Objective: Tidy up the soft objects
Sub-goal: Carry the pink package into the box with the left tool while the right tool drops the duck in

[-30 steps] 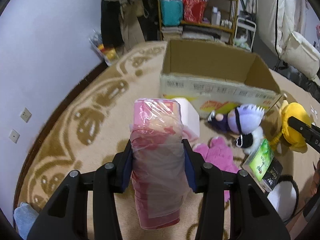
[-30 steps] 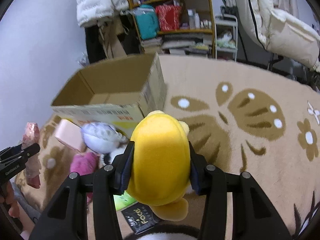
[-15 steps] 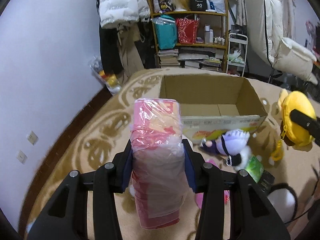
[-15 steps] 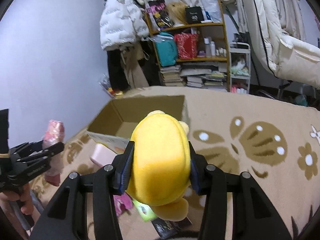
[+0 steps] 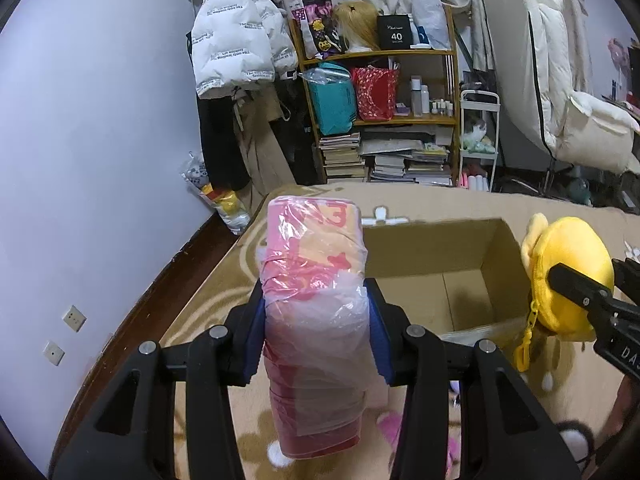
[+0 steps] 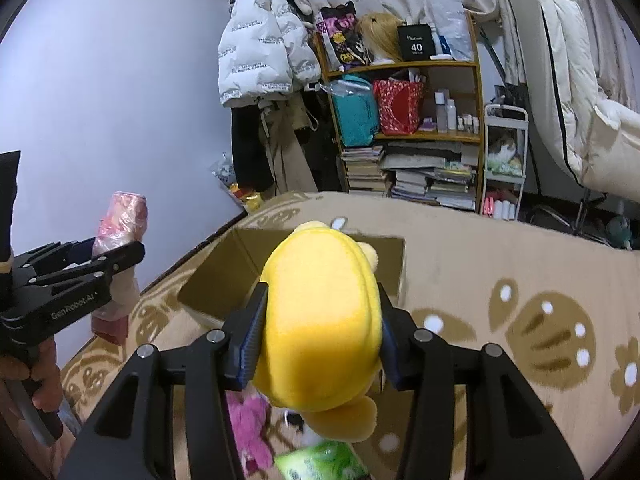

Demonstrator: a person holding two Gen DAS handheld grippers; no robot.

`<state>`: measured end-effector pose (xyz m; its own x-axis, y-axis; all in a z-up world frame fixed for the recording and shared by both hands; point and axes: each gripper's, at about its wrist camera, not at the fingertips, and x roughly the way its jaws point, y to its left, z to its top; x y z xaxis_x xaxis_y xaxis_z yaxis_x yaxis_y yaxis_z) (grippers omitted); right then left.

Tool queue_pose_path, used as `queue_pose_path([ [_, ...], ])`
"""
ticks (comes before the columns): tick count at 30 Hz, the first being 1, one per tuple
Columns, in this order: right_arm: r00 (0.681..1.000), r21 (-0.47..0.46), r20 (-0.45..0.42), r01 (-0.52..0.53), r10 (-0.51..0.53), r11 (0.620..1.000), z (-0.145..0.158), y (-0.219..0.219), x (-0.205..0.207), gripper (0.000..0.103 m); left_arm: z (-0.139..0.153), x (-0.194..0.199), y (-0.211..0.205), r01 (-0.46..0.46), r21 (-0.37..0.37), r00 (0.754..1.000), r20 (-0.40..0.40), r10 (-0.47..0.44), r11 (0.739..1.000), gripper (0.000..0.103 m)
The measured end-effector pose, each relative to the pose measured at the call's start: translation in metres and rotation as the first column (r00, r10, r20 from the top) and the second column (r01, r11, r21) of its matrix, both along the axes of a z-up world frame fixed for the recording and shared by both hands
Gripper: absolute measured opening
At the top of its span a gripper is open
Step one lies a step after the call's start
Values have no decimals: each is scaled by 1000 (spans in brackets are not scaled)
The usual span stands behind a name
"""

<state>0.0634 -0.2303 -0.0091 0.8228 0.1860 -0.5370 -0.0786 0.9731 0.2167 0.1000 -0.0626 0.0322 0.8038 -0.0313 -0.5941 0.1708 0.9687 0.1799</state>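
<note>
Clamping grippers (image 5: pixel 316 336) (image 6: pixel 320 344) angled downward

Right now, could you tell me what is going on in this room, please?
A person is tidying soft things with a claw in each hand. The left claw grips a pink plastic-wrapped bundle, and the right claw grips a yellow plush toy. Both are held above an open cardboard box on the patterned carpet.

Both wrist views toward cardboard box (image 5: pixel 460 264)
</note>
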Motion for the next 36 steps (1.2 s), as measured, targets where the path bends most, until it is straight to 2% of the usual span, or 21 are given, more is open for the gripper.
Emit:
queue_pose_path([
  [4,1000,1,6,-5,5,1000,4,-1,19,52,-1,22,-9,24,7,1000,-2,-24,1000,44],
  [8,1000,-7,-2,-5,5,1000,2,0,36,53,-10,43,-14,55,-18,998,-32,-55,998,44],
  [16,996,7,-84,-19,20,1000,-25,-7,61,55,-44,74,-33,101,5,989,-107,-100,995,44],
  [22,990,-7,-140,-18,16,1000,-45,-9,67,59,-65,82,-35,93,-1,985,-144,-92,996,46],
  [23,989,-6,-145,-14,13,1000,-47,-10,68,60,-67,83,-35,92,-8,985,-148,-92,996,48],
  [25,988,7,-151,-6,7,1000,-50,-12,68,61,-68,85,-33,82,-8,986,-148,-83,997,59],
  [26,988,16,-155,-3,5,1000,-51,-13,69,62,-69,85,-33,73,1,988,-139,-72,997,60],
  [29,988,29,-153,4,1,1000,-50,-17,68,67,-70,85,-33,67,16,989,-134,-64,998,66],
  [31,989,32,-148,7,-2,999,-47,-19,66,79,-69,84,-33,62,22,990,-131,-58,998,77],
  [36,993,36,-119,32,-27,999,-35,-22,57,97,-61,78,-29,65,26,990,-125,-61,998,79],
])
